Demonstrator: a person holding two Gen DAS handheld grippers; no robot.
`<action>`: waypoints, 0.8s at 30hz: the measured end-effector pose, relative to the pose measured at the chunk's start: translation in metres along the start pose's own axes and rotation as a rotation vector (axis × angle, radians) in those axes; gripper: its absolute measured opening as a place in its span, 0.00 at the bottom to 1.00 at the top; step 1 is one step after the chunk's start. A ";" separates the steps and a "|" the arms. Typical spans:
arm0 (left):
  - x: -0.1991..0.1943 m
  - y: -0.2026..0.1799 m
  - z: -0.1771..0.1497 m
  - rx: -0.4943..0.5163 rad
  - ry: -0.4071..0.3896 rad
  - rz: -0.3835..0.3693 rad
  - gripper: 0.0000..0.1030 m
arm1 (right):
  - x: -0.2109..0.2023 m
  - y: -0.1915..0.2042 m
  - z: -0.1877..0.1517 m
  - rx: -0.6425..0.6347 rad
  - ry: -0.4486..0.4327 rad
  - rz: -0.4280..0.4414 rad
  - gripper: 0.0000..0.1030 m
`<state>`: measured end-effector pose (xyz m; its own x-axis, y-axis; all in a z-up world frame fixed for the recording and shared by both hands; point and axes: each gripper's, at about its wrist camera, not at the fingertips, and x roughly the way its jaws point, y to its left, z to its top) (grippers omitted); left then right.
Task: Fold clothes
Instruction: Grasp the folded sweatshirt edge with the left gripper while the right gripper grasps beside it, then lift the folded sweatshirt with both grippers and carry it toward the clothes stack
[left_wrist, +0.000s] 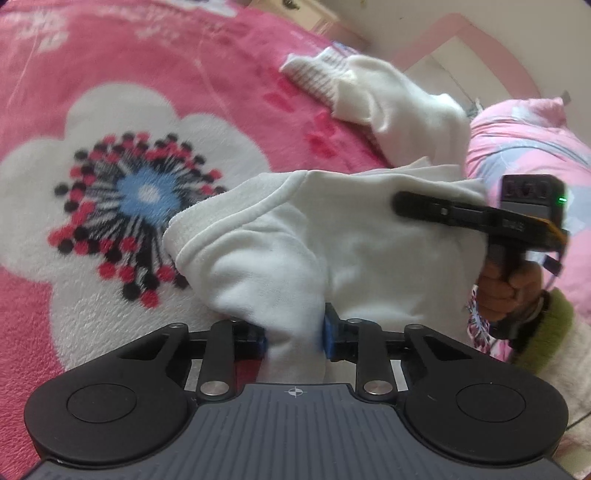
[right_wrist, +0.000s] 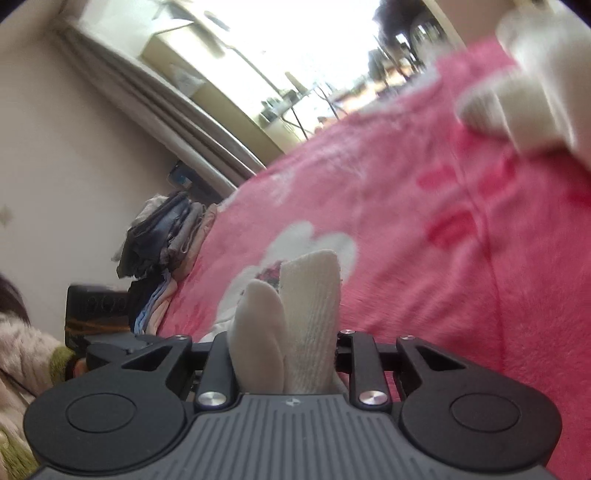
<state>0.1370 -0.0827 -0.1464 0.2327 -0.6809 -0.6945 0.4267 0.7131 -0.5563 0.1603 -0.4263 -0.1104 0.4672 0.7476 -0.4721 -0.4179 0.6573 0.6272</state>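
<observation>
A white sweatshirt (left_wrist: 332, 229) hangs lifted above the pink flowered blanket (left_wrist: 184, 74). One sleeve with a ribbed cuff (left_wrist: 317, 74) trails on the bed behind it. My left gripper (left_wrist: 293, 332) is shut on a bunch of its fabric between the blue pads. In the left wrist view my right gripper (left_wrist: 402, 203) reaches in from the right, clamped on the garment's upper edge. Seen from the right wrist, my right gripper (right_wrist: 284, 350) is shut on a ribbed hem and a smooth fold of the sweatshirt (right_wrist: 314, 306). More white cloth (right_wrist: 524, 96) is blurred at the top right.
A stack of folded clothes (right_wrist: 162, 240) sits at the bed's far edge by the wall. A pink patterned quilt (left_wrist: 524, 140) is heaped at the right. A person's hand (left_wrist: 506, 291) with a green cuff holds the right gripper's handle. A bright window with curtains (right_wrist: 207, 122) lies beyond the bed.
</observation>
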 end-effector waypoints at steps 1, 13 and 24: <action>-0.005 -0.005 0.000 0.014 -0.013 0.003 0.24 | -0.008 0.011 0.000 -0.030 -0.014 -0.016 0.24; -0.094 -0.085 0.002 0.216 -0.218 0.052 0.21 | -0.104 0.125 -0.007 -0.250 -0.305 -0.065 0.23; -0.233 -0.119 0.017 0.306 -0.526 0.291 0.19 | -0.094 0.245 0.063 -0.463 -0.459 0.114 0.23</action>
<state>0.0470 -0.0114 0.0897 0.7371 -0.5137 -0.4391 0.4922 0.8533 -0.1720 0.0628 -0.3416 0.1264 0.6416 0.7659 -0.0424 -0.7286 0.6258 0.2783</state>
